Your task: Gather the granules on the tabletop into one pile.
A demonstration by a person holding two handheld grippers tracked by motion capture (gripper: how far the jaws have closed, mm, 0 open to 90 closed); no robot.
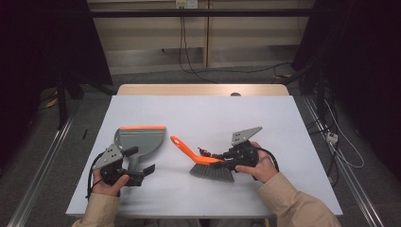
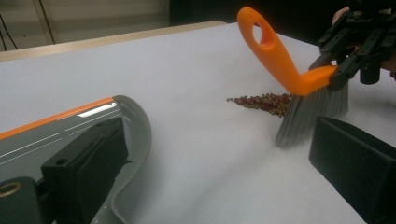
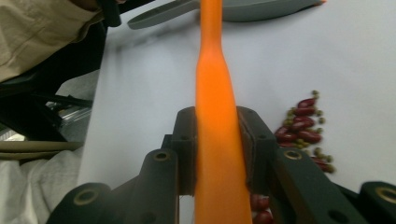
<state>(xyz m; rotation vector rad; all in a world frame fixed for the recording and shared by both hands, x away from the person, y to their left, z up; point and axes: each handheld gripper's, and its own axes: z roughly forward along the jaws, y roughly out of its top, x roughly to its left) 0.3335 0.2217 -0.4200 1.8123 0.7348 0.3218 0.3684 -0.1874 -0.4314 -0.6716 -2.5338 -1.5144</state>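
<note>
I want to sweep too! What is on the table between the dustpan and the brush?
Just bare white table between the dustpan and brush, clearest in the high view.

White table top [image 1: 198, 113] carries grey plastic dustpan with orange front lip [image 1: 139, 141] at left; left gripper [image 1: 142, 172] at its handle, grip unclear; right gripper [image 1: 222, 160] clamps orange-handled hand brush with grey bristles [image 1: 203, 161], bristles on table; small dark beans [image 1: 204, 152] just behind brush.

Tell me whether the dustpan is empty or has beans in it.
Empty as far as shown: the dustpan tray looks bare grey, and the beans lie on the table beside the brush.
</note>
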